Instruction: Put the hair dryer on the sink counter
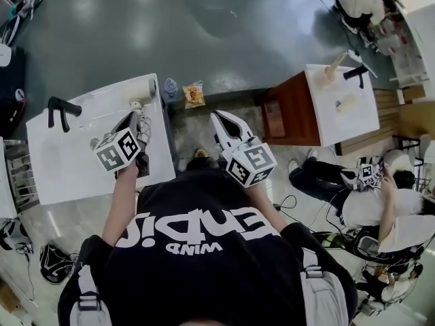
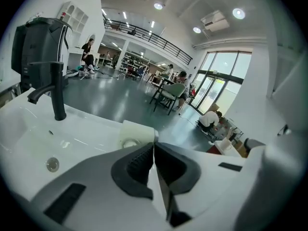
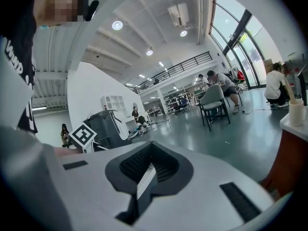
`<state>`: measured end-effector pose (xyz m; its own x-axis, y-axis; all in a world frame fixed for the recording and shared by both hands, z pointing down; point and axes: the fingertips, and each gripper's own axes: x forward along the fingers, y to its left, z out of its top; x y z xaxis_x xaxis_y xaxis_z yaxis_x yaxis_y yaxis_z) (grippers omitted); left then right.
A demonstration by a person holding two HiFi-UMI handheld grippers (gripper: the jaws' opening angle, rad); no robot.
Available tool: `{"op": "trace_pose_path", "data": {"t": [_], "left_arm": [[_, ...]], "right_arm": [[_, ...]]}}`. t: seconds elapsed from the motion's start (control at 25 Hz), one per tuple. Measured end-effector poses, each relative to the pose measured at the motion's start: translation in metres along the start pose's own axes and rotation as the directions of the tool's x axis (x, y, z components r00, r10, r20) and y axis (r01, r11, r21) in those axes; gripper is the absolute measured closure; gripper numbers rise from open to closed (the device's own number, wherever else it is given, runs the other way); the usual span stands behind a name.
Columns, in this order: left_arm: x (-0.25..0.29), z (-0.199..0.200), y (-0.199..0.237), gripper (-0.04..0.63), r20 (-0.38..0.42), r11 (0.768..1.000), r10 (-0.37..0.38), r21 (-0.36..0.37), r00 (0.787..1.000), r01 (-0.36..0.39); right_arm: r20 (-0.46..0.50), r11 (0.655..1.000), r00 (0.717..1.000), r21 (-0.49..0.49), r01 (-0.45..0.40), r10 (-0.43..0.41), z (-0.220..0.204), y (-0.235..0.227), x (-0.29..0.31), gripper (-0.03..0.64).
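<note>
Clenching nothing, the left gripper [image 2: 153,147] and right gripper [image 3: 150,148] both have jaws pressed together.

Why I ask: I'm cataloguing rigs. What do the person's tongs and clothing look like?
The left tongs and right tongs are white shells with dark grey ribbed pads and black slots. Each carries a white cube with black square markers. The person wears a black short-sleeved T-shirt with white lettering.

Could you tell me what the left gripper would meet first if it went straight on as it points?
Probably the cream hair dryer lying on the sink counter, just beyond the left gripper; depth is unclear.
</note>
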<state>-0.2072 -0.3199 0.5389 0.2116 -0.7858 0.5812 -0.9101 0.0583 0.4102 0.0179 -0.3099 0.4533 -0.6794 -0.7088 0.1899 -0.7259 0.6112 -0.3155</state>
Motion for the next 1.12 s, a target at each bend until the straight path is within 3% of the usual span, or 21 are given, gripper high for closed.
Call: {"op": "trace_pose_path", "data": {"t": [0.16, 0.32, 0.48, 0.68, 0.8, 0.92, 1.12], "left_arm": [[-0.014, 0.009, -0.034, 0.575, 0.004, 0.987, -0.146, 0.071, 0.989, 0.146], [-0.033, 0.03, -0.069, 0.575, 0.054, 0.95, -0.292, 0.135, 0.955, 0.283], [-0.051, 0.049, -0.09, 0.575, 0.101, 0.916, -0.378, 0.186, 0.92, 0.356], [-0.071, 0.063, -0.118, 0.575, 0.172, 0.826, -0.494, 0.397, 0.852, 0.399], [-0.079, 0.064, -0.125, 0.575, 0.206, 0.79, -0.531, 0.472, 0.822, 0.392], [-0.08, 0.062, -0.125, 0.575, 0.212, 0.777, -0.537, 0.502, 0.817, 0.38], [-0.079, 0.061, -0.122, 0.575, 0.209, 0.775, -0.532, 0.509, 0.821, 0.373]], "right_arm": [[0.004, 1.0, 1.0, -0.007, -0.008, 0.008, 0.004, 0.0, -0.001, 0.598], [0.008, 1.0, 1.0, -0.016, -0.019, 0.019, 0.009, 0.001, -0.002, 0.598], [0.024, 0.998, 0.999, -0.04, -0.045, 0.046, 0.02, 0.009, -0.002, 0.598], [0.053, 0.994, 0.995, -0.07, -0.079, 0.083, 0.03, 0.017, -0.001, 0.598], [0.064, 0.991, 0.993, -0.094, -0.091, 0.097, 0.034, 0.022, -0.001, 0.598], [0.071, 0.991, 0.993, -0.104, -0.09, 0.097, 0.035, 0.024, -0.001, 0.598], [0.082, 0.991, 0.992, -0.099, -0.093, 0.101, 0.037, 0.024, -0.001, 0.598]]}}
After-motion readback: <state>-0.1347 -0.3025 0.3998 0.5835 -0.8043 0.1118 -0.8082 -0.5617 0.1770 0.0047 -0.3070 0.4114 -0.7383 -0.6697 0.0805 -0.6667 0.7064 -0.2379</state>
